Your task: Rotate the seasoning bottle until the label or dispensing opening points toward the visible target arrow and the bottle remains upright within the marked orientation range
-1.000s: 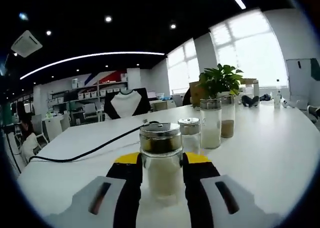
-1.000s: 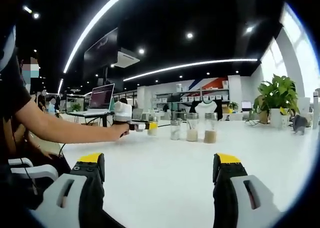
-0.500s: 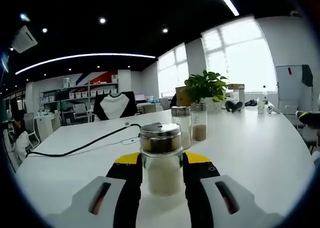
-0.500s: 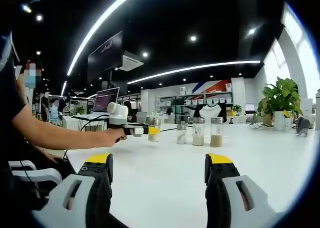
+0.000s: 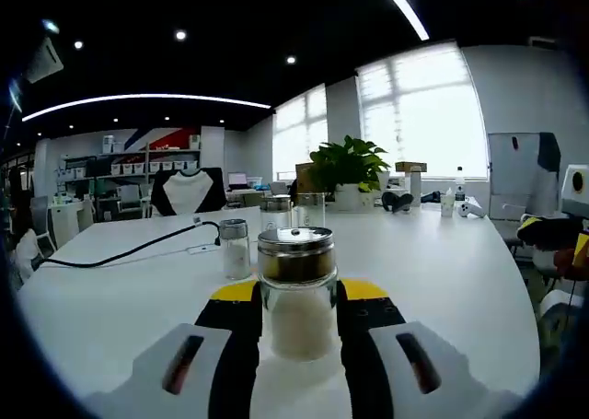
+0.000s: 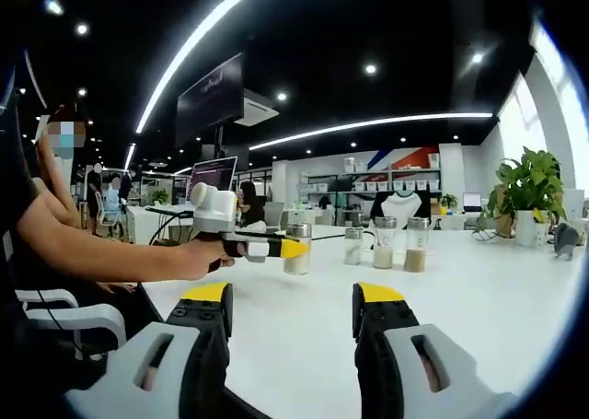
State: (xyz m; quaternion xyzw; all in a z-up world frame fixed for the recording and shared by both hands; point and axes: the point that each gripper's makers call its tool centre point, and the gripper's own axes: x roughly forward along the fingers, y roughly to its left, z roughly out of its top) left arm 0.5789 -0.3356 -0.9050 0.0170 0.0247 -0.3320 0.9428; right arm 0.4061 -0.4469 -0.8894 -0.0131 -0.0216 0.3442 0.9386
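Bottle (image 5: 296, 290) is in my left gripper (image 5: 296, 331) right now, both jaws pressed against its glass sides just below the metal cap, and it stands upright on the white table (image 5: 442, 281); in the right gripper view I can see the same bottle (image 6: 296, 250) held out at arm's length by my left hand (image 6: 198, 256). My right gripper (image 6: 290, 331) hangs over bare table with its jaws parted and nothing between them. I judge I'm in the turning step: the grip is made, and the next move calls for a slow twist about the bottle's own axis, keeping it vertical and its base down. What I can't find is the target arrow or any marked range on the table, and the bottle's label or pour holes are hard to make out, possibly facing away from me. Three more bottles (image 5: 234, 248) stand near behind it, before a potted plant (image 5: 347, 166).
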